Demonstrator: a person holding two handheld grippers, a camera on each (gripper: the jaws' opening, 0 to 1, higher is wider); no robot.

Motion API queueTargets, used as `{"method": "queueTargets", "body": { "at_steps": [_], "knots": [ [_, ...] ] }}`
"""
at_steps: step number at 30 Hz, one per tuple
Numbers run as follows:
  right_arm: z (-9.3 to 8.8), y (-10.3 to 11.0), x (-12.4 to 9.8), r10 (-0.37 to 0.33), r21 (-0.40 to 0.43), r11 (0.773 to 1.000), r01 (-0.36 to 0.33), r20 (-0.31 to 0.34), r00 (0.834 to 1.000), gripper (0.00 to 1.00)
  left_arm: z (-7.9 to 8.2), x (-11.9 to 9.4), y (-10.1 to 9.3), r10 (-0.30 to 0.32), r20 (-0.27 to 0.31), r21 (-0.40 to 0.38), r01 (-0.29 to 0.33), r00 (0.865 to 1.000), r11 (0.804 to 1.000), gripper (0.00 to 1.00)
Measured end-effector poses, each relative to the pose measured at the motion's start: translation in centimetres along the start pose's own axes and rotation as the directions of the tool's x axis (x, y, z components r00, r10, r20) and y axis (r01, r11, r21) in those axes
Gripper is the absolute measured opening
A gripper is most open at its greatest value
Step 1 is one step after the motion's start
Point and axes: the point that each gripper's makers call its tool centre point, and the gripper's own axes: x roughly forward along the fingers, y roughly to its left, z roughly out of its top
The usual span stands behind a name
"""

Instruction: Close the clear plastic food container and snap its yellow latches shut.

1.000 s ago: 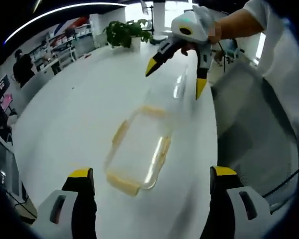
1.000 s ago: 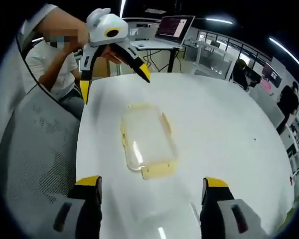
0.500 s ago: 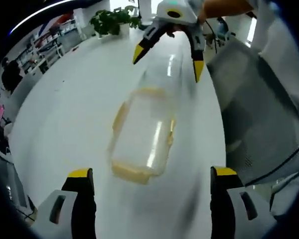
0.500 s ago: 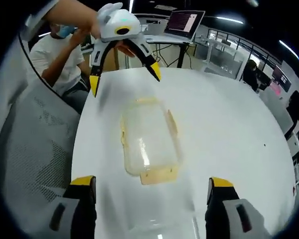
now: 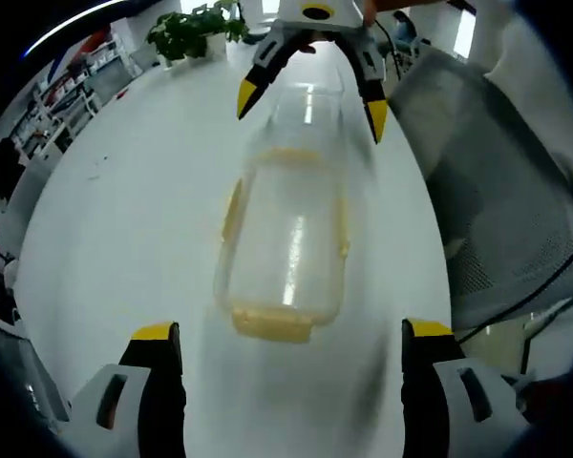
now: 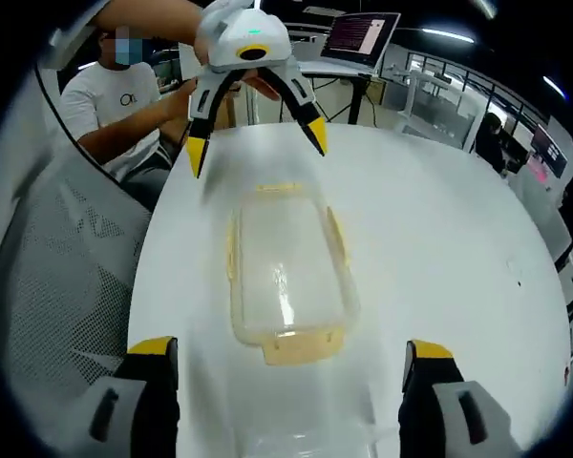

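A clear plastic food container (image 5: 285, 246) (image 6: 283, 271) with pale yellow latches lies lengthwise on the white table (image 5: 124, 210) (image 6: 430, 229), its lid on top. One yellow latch (image 5: 270, 324) at the near end faces my left gripper; another (image 6: 293, 346) faces my right gripper. My left gripper (image 5: 291, 336) is open, its jaws wide apart on either side of the near end, above the table. Opposite it, my right gripper (image 6: 286, 351) is open as well. Each gripper shows at the far end in the other's view, as the right gripper (image 5: 310, 95) and the left gripper (image 6: 256, 143).
A grey mesh chair (image 5: 501, 200) (image 6: 53, 286) stands at the table's edge beside the container. A seated person (image 6: 124, 105) and a laptop (image 6: 361, 38) are beyond the table. A potted plant (image 5: 186, 29) is at the far side.
Both cameras have swung to line up with the container's long axis and moved closer to it. The container has stayed in place, and both grippers remain open.
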Motion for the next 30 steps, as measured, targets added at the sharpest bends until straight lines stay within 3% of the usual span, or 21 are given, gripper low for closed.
{"method": "queueTargets", "body": {
  "at_steps": [4, 8, 12, 30],
  "knots": [
    [0.0, -0.5, 0.2, -0.011, -0.057, 0.998, 0.011, -0.01, 1.0, 0.89, -0.5, 0.4, 0.4, -0.008, -0.012, -0.002, 0.008, 1.0, 1.0, 0.94],
    [-0.1, -0.8, 0.6, -0.017, -0.06, 0.998, 0.016, -0.015, 1.0, 0.94, -0.8, 0.6, 0.3, -0.027, -0.024, 0.021, 0.027, 0.999, 0.999, 0.94],
    [-0.5, -0.6, 1.0, 0.016, -0.097, 0.995, -0.02, -0.035, 0.999, 0.85, -1.1, 1.1, 0.3, -0.042, -0.04, 0.046, 0.044, 0.998, 0.998, 0.93],
    [-1.5, -1.2, 2.5, 0.035, -0.1, 0.994, -0.045, -0.103, 0.994, 0.68, -2.1, 3.0, 0.2, -0.075, -0.069, 0.071, 0.08, 0.995, 0.994, 0.87]
  ]
}}
